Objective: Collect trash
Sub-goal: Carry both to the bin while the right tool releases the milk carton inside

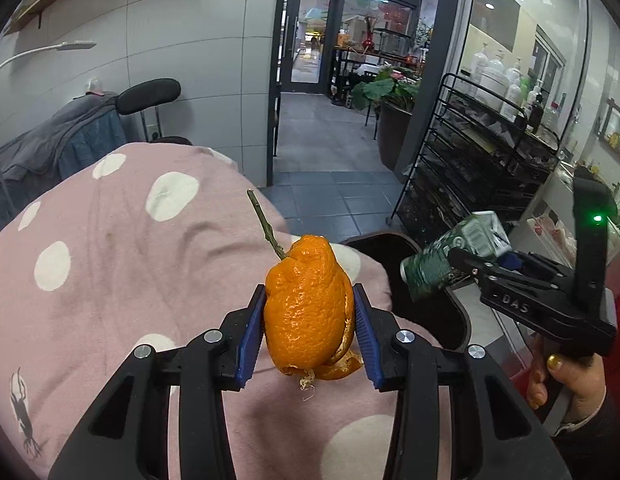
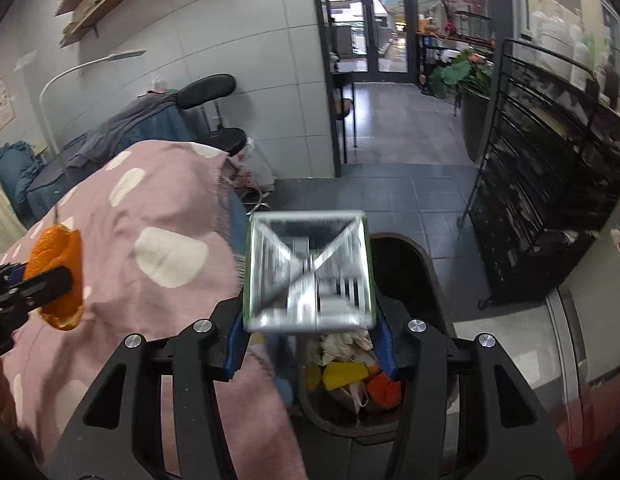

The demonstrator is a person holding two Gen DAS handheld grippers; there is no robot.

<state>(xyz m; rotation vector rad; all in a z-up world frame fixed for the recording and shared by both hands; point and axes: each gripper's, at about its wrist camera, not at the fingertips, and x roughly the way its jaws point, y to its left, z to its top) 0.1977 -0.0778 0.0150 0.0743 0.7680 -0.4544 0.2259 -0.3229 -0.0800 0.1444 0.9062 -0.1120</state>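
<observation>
My left gripper is shut on an orange peel with a stem, held above the pink polka-dot blanket. My right gripper is shut on a green and silver drink carton, held over the open black trash bin. The bin holds tissues and yellow and orange scraps. In the left wrist view the right gripper with the carton is to the right, above the bin. In the right wrist view the left gripper with the peel is at far left.
A black wire rack stands right of the bin. A chair with draped grey cloth and a white lamp stand by the wall at left. A tiled floor leads to a glass door.
</observation>
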